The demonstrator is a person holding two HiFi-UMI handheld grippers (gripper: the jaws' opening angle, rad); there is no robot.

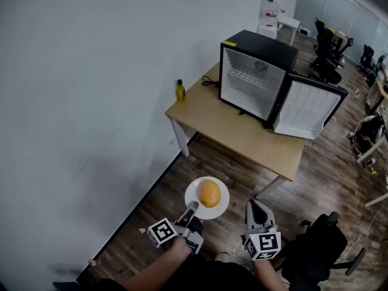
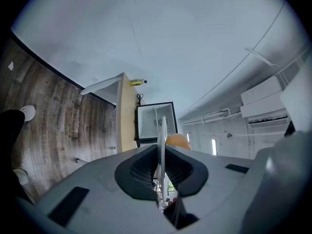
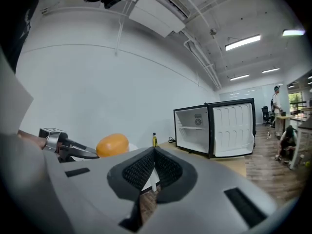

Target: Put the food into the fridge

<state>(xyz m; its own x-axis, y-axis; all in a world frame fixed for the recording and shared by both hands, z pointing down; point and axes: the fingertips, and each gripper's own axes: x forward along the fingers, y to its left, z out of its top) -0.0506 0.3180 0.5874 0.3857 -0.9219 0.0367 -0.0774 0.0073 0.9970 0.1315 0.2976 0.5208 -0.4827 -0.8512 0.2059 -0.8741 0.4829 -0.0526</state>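
A: Fruit [image 1: 210, 193] sits where?
B: On the white plate [image 1: 195, 205], rim pinched in the left gripper [image 1: 192, 209], well short of the open fridge [image 1: 257, 44] on the surface [image 1: 242, 135]; right gripper [image 1: 254, 205] closed, empty
A: Next?
B: Probably carry it level to the shelf [image 1: 247, 77]

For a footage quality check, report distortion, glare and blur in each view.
Head view: sharp, evenly lit, little distortion around the table. Left gripper view: heavy fisheye, black corners, plate edge-on. Right gripper view: fisheye, ceiling lights blown out, fridge crisp.
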